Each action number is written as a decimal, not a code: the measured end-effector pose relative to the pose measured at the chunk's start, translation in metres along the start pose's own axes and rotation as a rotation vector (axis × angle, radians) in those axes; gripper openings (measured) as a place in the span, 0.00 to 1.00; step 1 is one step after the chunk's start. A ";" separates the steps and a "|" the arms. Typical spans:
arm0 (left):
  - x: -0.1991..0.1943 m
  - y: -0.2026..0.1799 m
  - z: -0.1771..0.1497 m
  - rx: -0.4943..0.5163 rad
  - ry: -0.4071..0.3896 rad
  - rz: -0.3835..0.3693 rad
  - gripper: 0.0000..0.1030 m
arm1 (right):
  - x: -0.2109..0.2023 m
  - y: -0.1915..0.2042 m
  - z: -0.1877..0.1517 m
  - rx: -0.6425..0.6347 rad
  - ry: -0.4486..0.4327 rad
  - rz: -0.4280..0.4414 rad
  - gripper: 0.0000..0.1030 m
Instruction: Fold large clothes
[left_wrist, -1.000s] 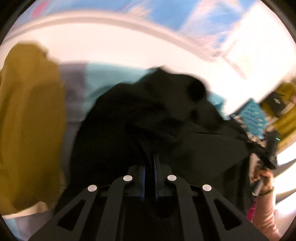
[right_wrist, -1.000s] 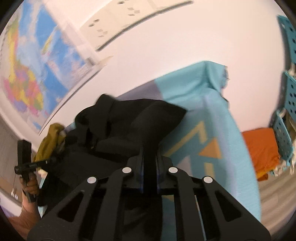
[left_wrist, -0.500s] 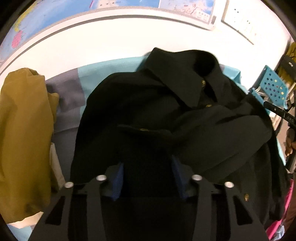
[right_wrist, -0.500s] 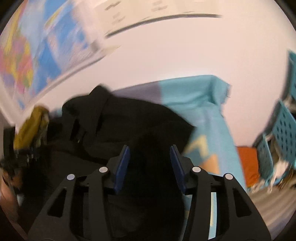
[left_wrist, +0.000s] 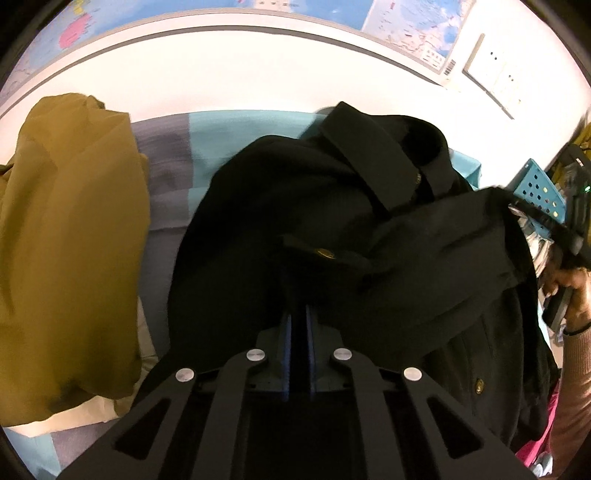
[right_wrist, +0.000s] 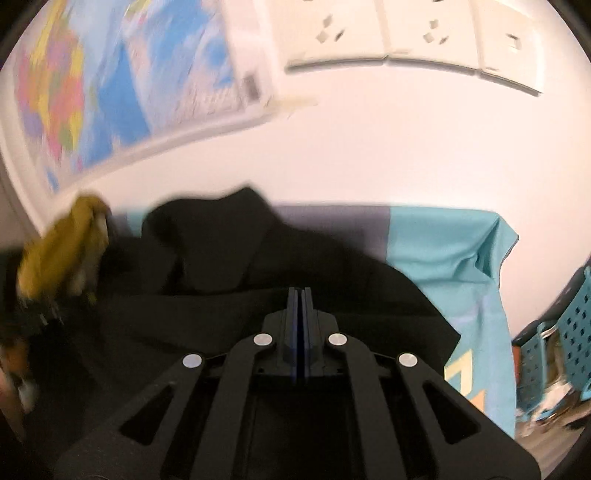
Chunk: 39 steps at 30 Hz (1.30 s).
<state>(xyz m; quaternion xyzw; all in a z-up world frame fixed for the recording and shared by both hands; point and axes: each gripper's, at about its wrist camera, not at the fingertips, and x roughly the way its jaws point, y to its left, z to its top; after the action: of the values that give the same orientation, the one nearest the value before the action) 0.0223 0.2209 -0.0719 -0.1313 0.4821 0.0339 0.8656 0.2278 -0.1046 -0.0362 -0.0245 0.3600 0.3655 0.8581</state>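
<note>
A black jacket (left_wrist: 295, 192) with a collar and gold buttons lies face up on a teal and grey cloth (left_wrist: 236, 129). One sleeve is folded across its chest. My left gripper (left_wrist: 298, 314) is closing on a fold of the jacket's front, and the black fabric covers its fingertips. In the right wrist view my right gripper (right_wrist: 299, 291) hovers over the jacket (right_wrist: 221, 266), its jaws closing until the pads meet with nothing between them. The hand (left_wrist: 569, 291) holding that gripper shows at the right edge, beside the folded sleeve.
A mustard-yellow garment (left_wrist: 66, 240) is heaped to the left of the jacket and appears blurred (right_wrist: 62, 247). Blue perforated baskets (right_wrist: 576, 332) stand past the cloth's right end (left_wrist: 535, 188). A white wall with a map (right_wrist: 74, 92) closes the far side.
Both grippers opened and then shut again. The right one let go of the black sleeve, which now lies across the chest, and swung away. The left one re-gripped the jacket front.
</note>
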 end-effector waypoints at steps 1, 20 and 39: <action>0.001 0.001 -0.001 0.005 0.004 0.013 0.08 | 0.005 -0.002 0.001 0.021 0.009 -0.004 0.03; -0.105 0.038 -0.091 0.104 -0.156 0.252 0.60 | 0.031 0.049 -0.047 -0.142 0.241 -0.028 0.57; -0.156 0.116 -0.190 0.126 -0.115 0.245 0.65 | -0.033 0.198 -0.078 -0.307 0.164 0.318 0.61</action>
<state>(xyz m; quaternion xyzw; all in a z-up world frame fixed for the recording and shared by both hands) -0.2391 0.2939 -0.0579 -0.0145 0.4455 0.1165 0.8875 0.0381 -0.0037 -0.0294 -0.1274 0.3678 0.5431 0.7440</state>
